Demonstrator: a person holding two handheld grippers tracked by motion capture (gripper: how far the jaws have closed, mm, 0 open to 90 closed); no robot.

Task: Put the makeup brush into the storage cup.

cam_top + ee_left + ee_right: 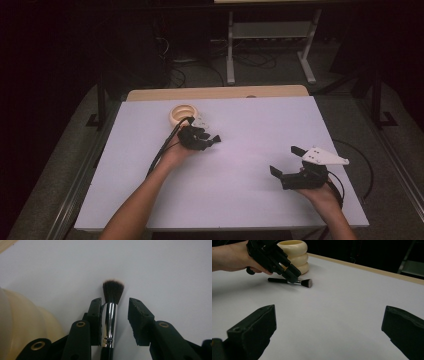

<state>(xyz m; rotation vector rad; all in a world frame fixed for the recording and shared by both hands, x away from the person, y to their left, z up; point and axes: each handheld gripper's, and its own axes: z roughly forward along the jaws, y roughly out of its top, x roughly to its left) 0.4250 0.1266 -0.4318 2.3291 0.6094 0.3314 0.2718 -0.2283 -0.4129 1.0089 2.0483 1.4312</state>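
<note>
- The slim makeup brush (289,281), with black handle, shiny silver metal ferrule and dark soft bristle head, lies flat on the white table top (250,130), just at 5 o'clock of the cream ribbed round holder (182,114).
- The left gripper (114,315) straddles the ferrule: one pad touches it, the other stands a little apart, so the jaws are nearly together but not yet pinching.
- It looks light and stiff; the polished ferrule may slip and the round handle may roll. The ferrule or the handle just behind it seems the best hold, sparing the soft bristles.
- The holder sits close at 11 o'clock of that hand and could be bumped.
- The right gripper (329,327), spread wide, waits at 4 o'clock, well apart.
</note>
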